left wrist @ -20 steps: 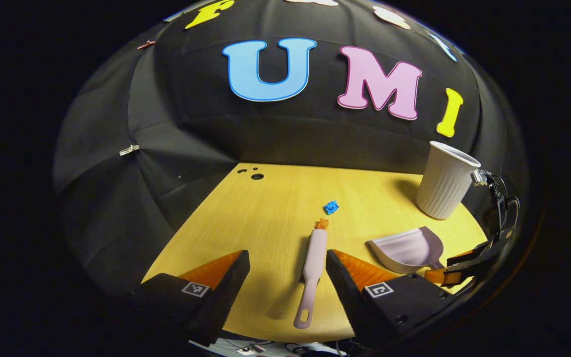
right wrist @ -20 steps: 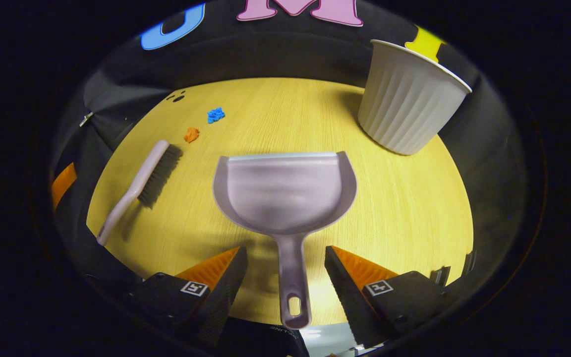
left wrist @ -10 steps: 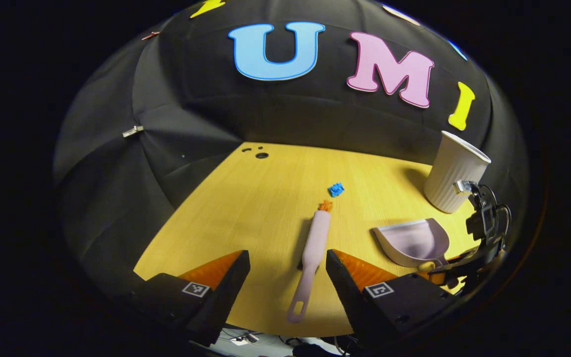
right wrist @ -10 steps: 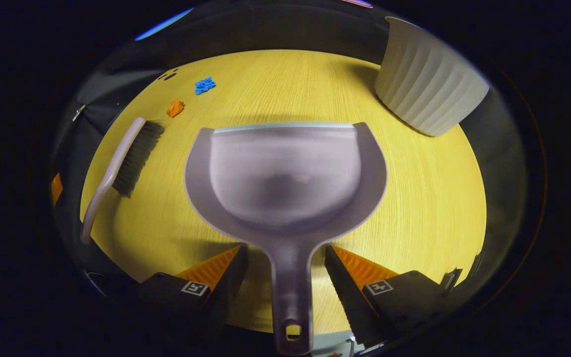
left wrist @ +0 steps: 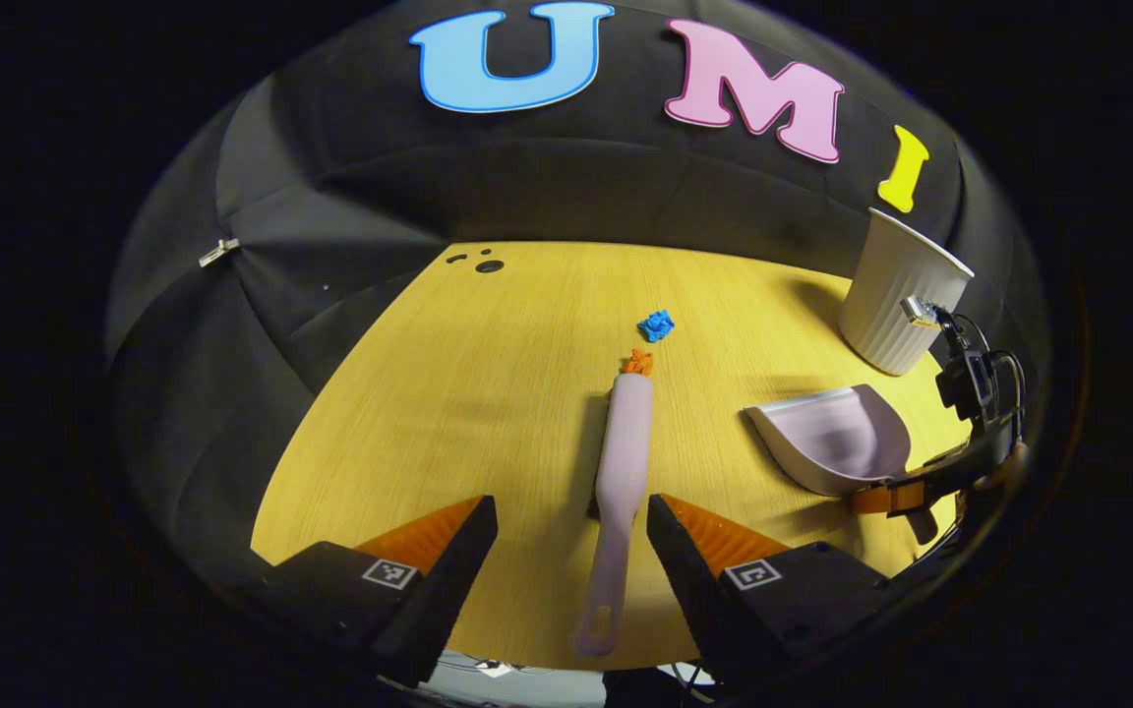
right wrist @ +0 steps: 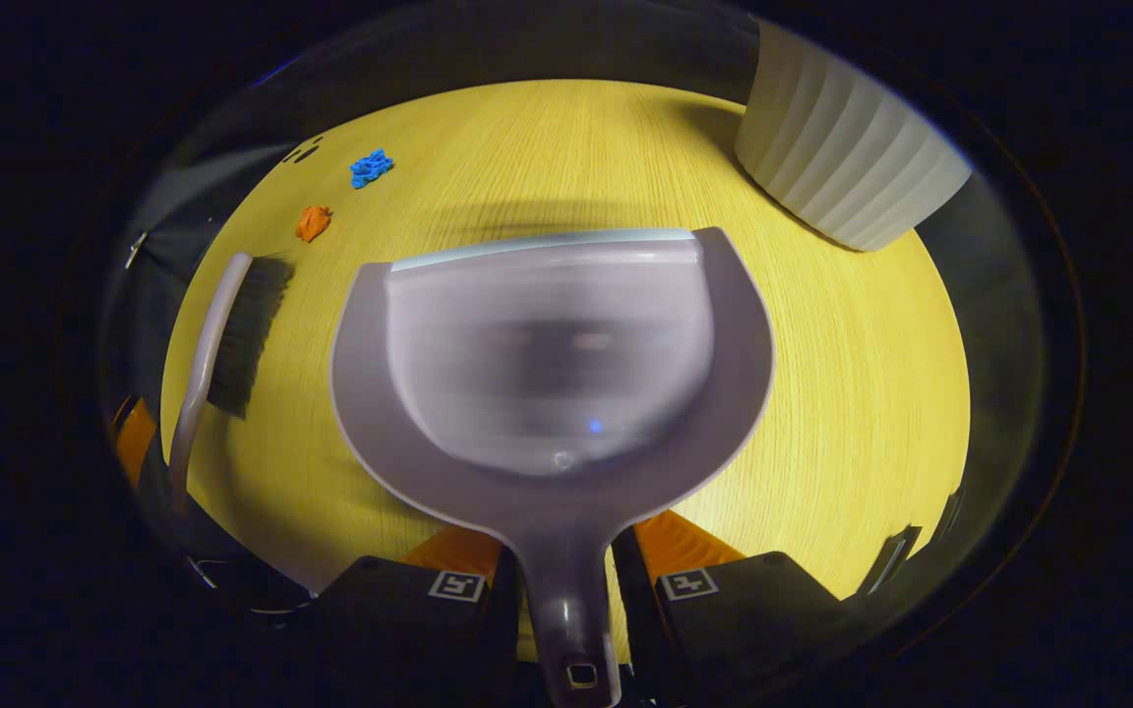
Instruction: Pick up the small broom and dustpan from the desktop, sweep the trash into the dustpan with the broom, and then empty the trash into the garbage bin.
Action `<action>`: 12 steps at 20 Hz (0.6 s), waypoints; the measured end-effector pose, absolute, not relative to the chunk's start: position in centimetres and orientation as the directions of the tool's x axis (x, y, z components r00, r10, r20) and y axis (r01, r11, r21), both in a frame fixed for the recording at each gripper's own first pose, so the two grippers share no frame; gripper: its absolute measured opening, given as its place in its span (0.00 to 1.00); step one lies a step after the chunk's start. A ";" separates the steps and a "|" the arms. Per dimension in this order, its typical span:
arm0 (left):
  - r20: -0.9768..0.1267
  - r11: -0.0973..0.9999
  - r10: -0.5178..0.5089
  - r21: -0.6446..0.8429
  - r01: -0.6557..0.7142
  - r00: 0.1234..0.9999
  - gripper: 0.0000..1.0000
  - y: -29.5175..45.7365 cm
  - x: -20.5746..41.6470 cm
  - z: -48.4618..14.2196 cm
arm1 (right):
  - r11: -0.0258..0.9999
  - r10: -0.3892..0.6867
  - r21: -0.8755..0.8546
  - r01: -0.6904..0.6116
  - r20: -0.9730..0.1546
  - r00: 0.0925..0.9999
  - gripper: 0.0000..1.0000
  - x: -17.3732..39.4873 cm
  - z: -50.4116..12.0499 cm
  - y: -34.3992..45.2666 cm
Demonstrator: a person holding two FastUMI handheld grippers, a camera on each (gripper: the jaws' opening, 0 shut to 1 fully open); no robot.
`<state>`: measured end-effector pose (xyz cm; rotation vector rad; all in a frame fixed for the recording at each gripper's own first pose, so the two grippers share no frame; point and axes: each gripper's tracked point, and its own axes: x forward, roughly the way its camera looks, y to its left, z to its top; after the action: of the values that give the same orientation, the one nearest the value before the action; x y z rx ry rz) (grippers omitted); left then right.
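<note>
On the yellow desk (left wrist: 488,393), my left gripper (left wrist: 571,551) hangs with its fingers spread wide to either side of the broom (left wrist: 618,482), touching neither side of it. In the left gripper view the broom lies flat, handle toward me and head pointing away, with the orange scrap (left wrist: 638,361) at its far tip and the blue scrap (left wrist: 656,324) just beyond. To the right in that view, my right gripper (left wrist: 896,495) sits at the dustpan (left wrist: 837,447) handle near the desk's edge, and the white ribbed bin (left wrist: 896,295) stands upright behind it.

In the right gripper view, my right gripper (right wrist: 559,590) is clenched on the dustpan (right wrist: 547,364) handle, both fingers pressed against its sides. The pan faces away from me, its scoop blurred, its front lip toward the far side of the desk (right wrist: 822,393). The bin (right wrist: 847,162) stands at upper right, apart from the pan. At far left the broom (right wrist: 222,339) lies with bristles facing the pan, and the orange scrap (right wrist: 312,222) and blue scrap (right wrist: 370,167) rest past its head, near each other but not touching.
</note>
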<state>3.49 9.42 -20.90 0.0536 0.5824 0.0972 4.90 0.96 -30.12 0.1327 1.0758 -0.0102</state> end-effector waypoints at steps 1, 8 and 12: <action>-0.564 0.996 0.086 0.080 -0.049 0.822 0.98 9.2 4.0 -21.3 | 0.992 0.055 0.101 0.074 -0.882 0.468 0.45 4.6 -30.2 0.9; -0.718 0.995 -0.044 0.033 0.097 0.695 0.98 7.2 7.2 -26.0 | 0.996 0.085 0.091 -0.010 -0.881 0.465 0.41 4.7 -30.3 1.0; -0.773 0.997 -0.023 0.026 0.068 0.634 0.94 7.4 7.9 -28.3 | 0.996 0.089 0.090 -0.021 -0.881 0.465 0.37 4.8 -30.3 1.0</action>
<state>7.95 7.43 -28.34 0.0539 0.8833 -0.0518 4.78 1.03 -30.32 0.0695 1.0852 0.0680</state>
